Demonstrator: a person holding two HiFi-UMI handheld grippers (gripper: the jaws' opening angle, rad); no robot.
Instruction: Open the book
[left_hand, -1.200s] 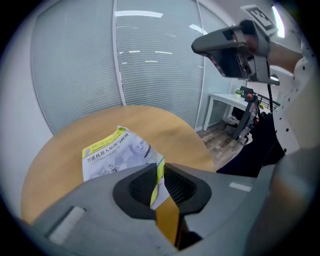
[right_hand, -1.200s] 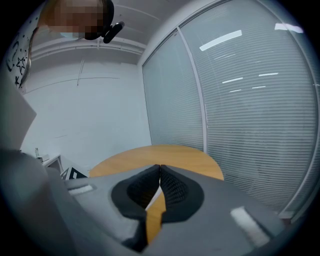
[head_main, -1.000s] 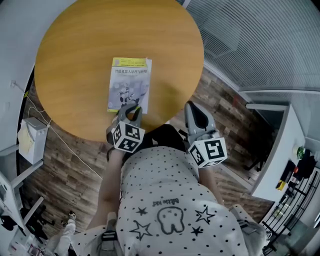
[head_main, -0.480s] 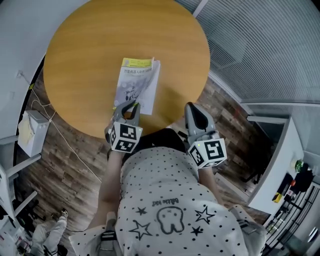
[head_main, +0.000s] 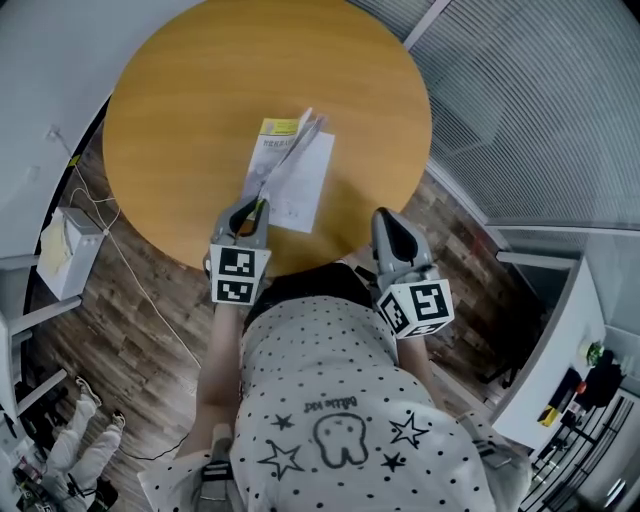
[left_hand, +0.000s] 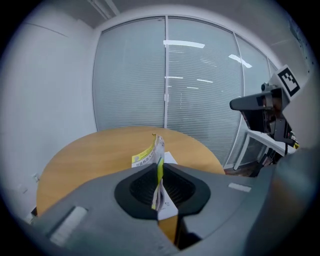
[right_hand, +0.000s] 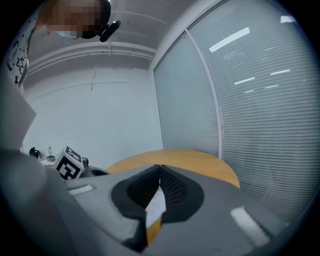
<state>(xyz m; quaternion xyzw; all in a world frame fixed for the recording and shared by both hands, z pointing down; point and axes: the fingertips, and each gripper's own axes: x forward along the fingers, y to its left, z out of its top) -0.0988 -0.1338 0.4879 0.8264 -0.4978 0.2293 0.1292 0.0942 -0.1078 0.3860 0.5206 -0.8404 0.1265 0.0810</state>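
One thin cover (head_main: 283, 160) pinched at near edge, left gripper (head_main: 251, 208) jaws closing on it; looks light, floppy, probably tears easy. Right gripper (head_main: 388, 222) pressed together, empty.

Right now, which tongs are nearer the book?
Left. The left tongs are closing on the book, its raised cover between them. The right tongs hang shut and empty at the near edge of the table, apart from the book.

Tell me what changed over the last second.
The left gripper, its jaws closing on the front cover of the book, raised that cover from flat to standing on edge, baring a white page. The book stayed on the table; the right gripper stayed shut and empty near the table's edge.
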